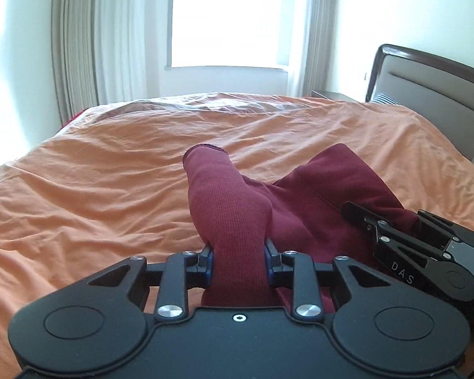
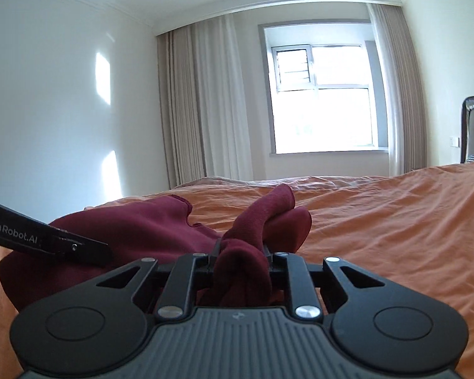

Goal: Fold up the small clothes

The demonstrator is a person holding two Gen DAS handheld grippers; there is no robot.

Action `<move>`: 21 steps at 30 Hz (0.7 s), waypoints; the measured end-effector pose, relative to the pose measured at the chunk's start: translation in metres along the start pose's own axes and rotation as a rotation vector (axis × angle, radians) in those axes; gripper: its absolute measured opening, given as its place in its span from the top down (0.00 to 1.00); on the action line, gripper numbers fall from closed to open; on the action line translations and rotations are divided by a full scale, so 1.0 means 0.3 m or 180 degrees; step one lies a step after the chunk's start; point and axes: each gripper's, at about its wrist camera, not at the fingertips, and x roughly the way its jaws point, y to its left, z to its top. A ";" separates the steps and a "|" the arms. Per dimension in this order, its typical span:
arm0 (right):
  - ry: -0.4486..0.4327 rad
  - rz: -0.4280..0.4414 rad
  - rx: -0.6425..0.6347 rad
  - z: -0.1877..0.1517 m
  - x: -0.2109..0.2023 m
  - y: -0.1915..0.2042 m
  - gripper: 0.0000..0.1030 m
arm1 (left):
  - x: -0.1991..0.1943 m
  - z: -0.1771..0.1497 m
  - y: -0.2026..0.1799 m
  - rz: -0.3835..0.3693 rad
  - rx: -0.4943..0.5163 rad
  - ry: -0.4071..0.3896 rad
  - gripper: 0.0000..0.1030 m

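Jaws: both clamp maroon garment (image 1: 233, 214) | lifted above orange bedspread (image 1: 94, 173)

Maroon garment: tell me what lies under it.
Under the maroon garment lies the orange bedspread, showing all around it. Both the left gripper and the right gripper pinch bunched cloth. Anything beneath the cloth itself is covered.

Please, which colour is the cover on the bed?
Orange. The bed cover shows best in the left wrist view, under the dark red garment.
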 end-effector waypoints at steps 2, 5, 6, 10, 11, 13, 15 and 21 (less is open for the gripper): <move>0.0069 0.0069 -0.0020 -0.011 0.036 0.044 0.80 | -0.005 -0.018 0.056 0.0112 -0.0113 0.0002 0.70; 0.0260 0.0112 -0.0026 -0.056 0.082 0.089 0.80 | 0.015 -0.077 0.139 0.0171 -0.0352 0.0118 0.70; 0.0329 0.0106 -0.0035 -0.078 0.084 0.093 0.79 | 0.027 -0.104 0.164 0.0165 -0.0444 0.0177 0.70; 0.0514 -0.0033 -0.0048 -0.148 0.088 0.088 0.73 | 0.069 -0.216 0.239 0.0131 -0.0759 0.0326 0.69; 0.0552 -0.0048 -0.0029 -0.157 0.088 0.080 0.69 | 0.070 -0.236 0.256 0.0105 -0.0831 0.0318 0.67; 0.0602 -0.0086 -0.0003 -0.171 0.086 0.062 0.63 | 0.068 -0.262 0.276 0.0060 -0.0960 0.0302 0.64; 0.0622 -0.0107 0.0018 -0.173 0.077 0.055 0.53 | 0.068 -0.273 0.285 0.0064 -0.1017 0.0294 0.57; 0.0568 -0.0217 0.0014 -0.160 0.034 0.063 0.28 | 0.045 -0.280 0.288 0.0117 -0.1111 0.0255 0.35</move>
